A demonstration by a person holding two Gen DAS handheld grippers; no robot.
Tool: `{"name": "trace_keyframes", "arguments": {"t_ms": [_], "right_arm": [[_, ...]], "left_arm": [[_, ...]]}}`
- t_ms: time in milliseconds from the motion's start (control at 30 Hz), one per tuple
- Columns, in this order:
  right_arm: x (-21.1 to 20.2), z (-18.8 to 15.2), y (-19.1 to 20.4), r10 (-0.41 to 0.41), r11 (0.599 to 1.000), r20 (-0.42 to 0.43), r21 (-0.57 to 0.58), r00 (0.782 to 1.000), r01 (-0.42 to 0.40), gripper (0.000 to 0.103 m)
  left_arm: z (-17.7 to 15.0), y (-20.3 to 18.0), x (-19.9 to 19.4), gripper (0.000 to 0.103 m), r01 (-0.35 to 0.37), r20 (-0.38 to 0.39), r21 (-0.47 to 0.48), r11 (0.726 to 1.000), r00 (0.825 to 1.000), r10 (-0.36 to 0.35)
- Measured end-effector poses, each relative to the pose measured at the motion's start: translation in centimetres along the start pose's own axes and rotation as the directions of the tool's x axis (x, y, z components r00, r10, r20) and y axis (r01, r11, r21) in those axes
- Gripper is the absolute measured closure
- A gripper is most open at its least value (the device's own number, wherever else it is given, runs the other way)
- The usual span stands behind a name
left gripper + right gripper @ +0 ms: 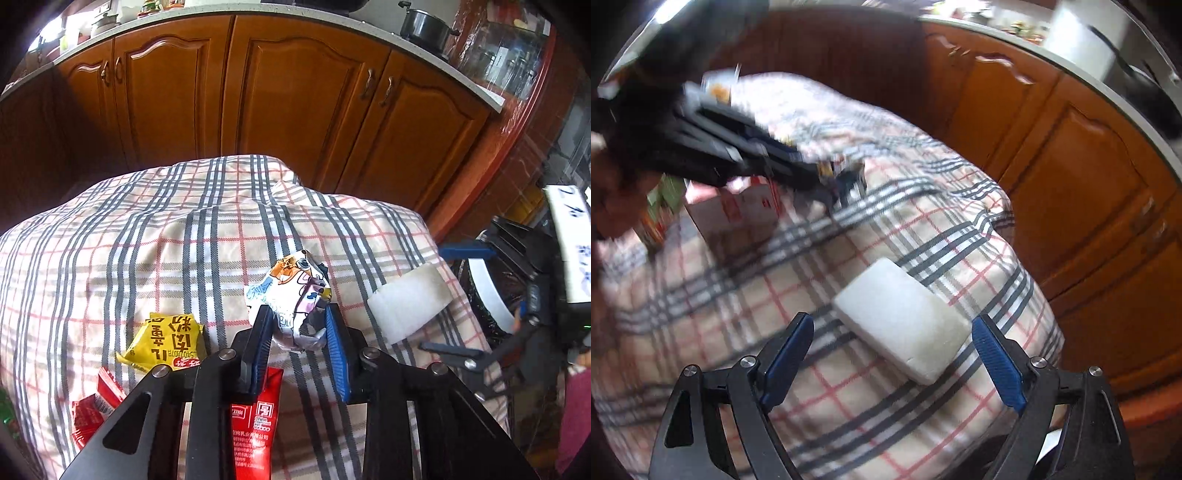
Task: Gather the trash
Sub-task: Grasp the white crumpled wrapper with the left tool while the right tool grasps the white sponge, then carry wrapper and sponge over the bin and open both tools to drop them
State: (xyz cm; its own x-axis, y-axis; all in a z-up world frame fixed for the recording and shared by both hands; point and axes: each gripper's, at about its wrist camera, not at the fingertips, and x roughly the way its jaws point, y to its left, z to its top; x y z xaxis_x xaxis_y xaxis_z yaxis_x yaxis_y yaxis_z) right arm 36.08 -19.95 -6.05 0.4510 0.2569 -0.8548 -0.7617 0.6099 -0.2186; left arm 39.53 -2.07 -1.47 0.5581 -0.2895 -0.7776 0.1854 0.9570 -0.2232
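A crumpled cartoon-print wrapper (295,291) lies on the plaid cloth (147,240). My left gripper (297,319) is shut on its near part, with both blue pads pressing its sides. In the right wrist view this gripper (842,181) is a blurred shape at upper left. A white foam block (410,299) (905,317) rests by the cloth's right edge. My right gripper (892,323) stands open around the block's near end, its pads clear of both sides. A yellow packet (166,341), a red sachet (255,424) and red wrappers (94,410) lie close under the left gripper.
A bin with a black liner and white rim (487,291) stands just off the cloth's right edge. A white carton (738,210) sits beyond the left gripper. Brown cabinet doors (295,103) run behind the table, with a dark pot (424,26) on the counter.
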Motion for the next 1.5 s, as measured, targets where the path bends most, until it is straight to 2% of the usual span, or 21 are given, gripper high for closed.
{"name": "trace_keyframes", "arguments": {"t_ms": [67,133,233,267,367,467,533,600,667,767,867,967,1067,1133,1400,1500], "right_arm": [[1.0,0.5,-0.2,-0.028,0.997,-0.028,-0.076,0.999,0.025,0.014],[2.0,0.8,-0.5,-0.012,0.995,-0.058,-0.1,0.998,0.007,0.016],[3.2,0.6,-1.1,0.062,0.997,-0.121,-0.046,0.991,-0.068,0.025],[3.5,0.5,-1.2,0.061,0.998,-0.126,-0.02,0.99,-0.064,0.027],[2.5,-0.7,-1.1,0.031,0.998,-0.074,0.053,0.997,-0.027,0.032],[0.4,-2.3,-1.8,0.009,0.977,0.004,0.213,1.0,-0.01,0.033],[-1.5,-3.7,-2.3,0.01,0.944,0.065,0.329,0.998,-0.031,0.033],[-3.7,-5.4,-2.5,0.004,0.894,0.128,0.445,0.992,-0.061,0.033],[-5.7,-7.3,-2.5,-0.006,0.826,0.193,0.554,0.981,-0.104,0.033],[-7.8,-9.9,-2.4,-0.023,0.713,0.277,0.678,0.96,-0.179,0.033],[-9.1,-13.2,-2.7,-0.041,0.562,0.362,0.779,0.931,-0.278,0.033],[-10.4,-15.9,-2.7,-0.102,0.465,0.383,0.834,0.918,-0.297,0.033],[-11.8,-17.7,-2.8,-0.151,0.415,0.388,0.86,0.909,-0.298,0.033],[-12.4,-18.7,-3.1,-0.184,0.399,0.384,0.87,0.905,-0.289,0.033],[-14.9,-20.9,-3.9,-0.259,0.365,0.365,0.894,0.894,-0.259,0.033],[-15.3,-22.0,-4.9,-0.288,0.341,0.34,0.91,0.895,-0.236,0.033]], "left_arm": [[-0.1,0.0,-0.4,0.075,0.008,0.005,-0.006,1.0,1.0,-0.008],[-0.2,0.0,-0.7,0.075,0.018,0.01,-0.01,1.0,1.0,-0.018],[-0.4,-0.3,-1.5,0.075,0.027,0.025,-0.006,1.0,0.999,-0.027],[-0.5,-0.3,-1.8,0.075,0.03,0.029,-0.005,1.0,0.999,-0.03],[-0.8,-0.6,-2.7,0.075,0.048,0.041,-0.003,0.999,0.998,-0.048],[-1.3,-1.1,-3.7,0.075,0.073,0.055,0.008,0.997,0.996,-0.073],[-1.9,-1.8,-4.4,0.075,0.096,0.061,0.015,0.995,0.993,-0.096],[-2.4,-2.5,-4.9,0.075,0.117,0.065,0.024,0.993,0.991,-0.118],[-2.9,-3.2,-5.2,0.075,0.141,0.066,0.032,0.99,0.988,-0.143],[-3.6,-4.5,-5.4,0.075,0.177,0.059,0.048,0.983,0.982,-0.18],[-4.1,-6.0,-5.3,0.078,0.204,0.045,0.073,0.976,0.977,-0.208],[-4.2,-7.4,-5.0,0.078,0.223,0.031,0.098,0.97,0.973,-0.227],[-4.1,-8.8,-4.7,0.078,0.239,0.024,0.121,0.963,0.97,-0.244],[-3.9,-9.3,-4.4,0.079,0.244,0.022,0.136,0.96,0.968,-0.25],[-3.2,-12.6,-3.5,0.08,0.26,0.014,0.193,0.946,0.963,-0.268],[-2.8,-13.9,-3.3,0.08,0.268,0.016,0.216,0.939,0.96,-0.278]]}}
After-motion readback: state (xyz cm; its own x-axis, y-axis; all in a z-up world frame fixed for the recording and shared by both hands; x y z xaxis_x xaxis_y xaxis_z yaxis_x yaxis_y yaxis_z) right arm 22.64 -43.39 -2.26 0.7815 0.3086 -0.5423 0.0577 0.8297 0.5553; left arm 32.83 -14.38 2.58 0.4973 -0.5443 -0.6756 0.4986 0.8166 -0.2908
